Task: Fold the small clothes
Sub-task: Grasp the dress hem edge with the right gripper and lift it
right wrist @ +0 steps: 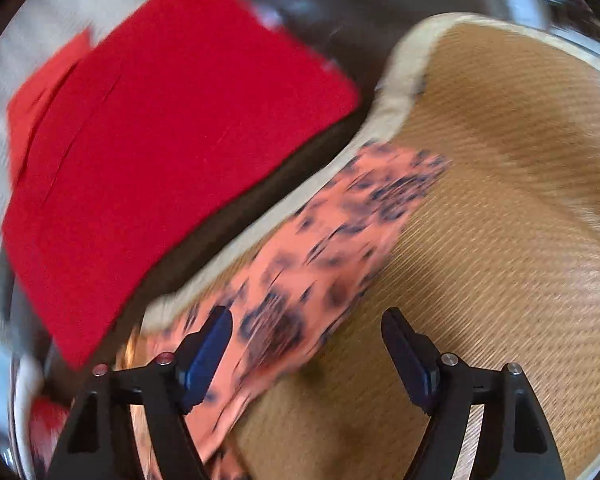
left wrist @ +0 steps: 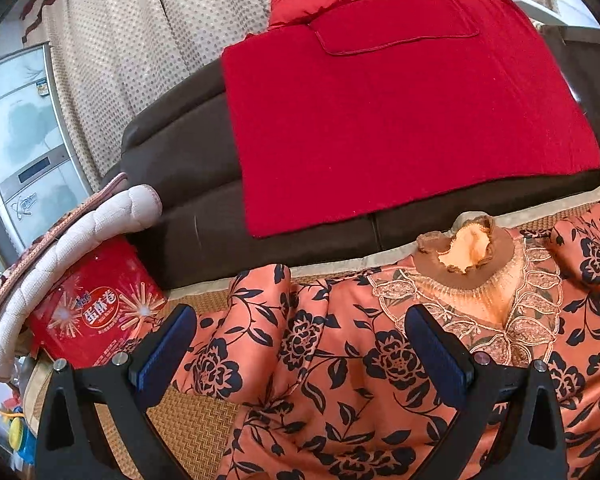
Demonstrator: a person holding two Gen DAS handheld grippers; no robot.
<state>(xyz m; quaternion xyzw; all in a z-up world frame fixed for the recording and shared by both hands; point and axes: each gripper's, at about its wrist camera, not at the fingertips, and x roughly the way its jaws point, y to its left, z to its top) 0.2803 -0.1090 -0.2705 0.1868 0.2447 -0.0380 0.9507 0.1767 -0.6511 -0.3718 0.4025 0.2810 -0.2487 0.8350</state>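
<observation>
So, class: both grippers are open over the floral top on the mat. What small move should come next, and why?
Probably lower the left gripper and pinch the sleeve: the top lies spread and wrinkled on the mat, nothing is gripped yet.

My blouse (left wrist: 380, 360) lies on the mat (right wrist: 500, 240); behind it the sofa (left wrist: 188, 168) carries a blanket (left wrist: 400, 120); a tin (left wrist: 96, 312) sits left.

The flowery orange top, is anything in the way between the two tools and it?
Nothing visible. The left tool hangs open right over the flowery orange top on the woven mat. The right tool is open too, with a sleeve just ahead, though that view is blurry.
</observation>
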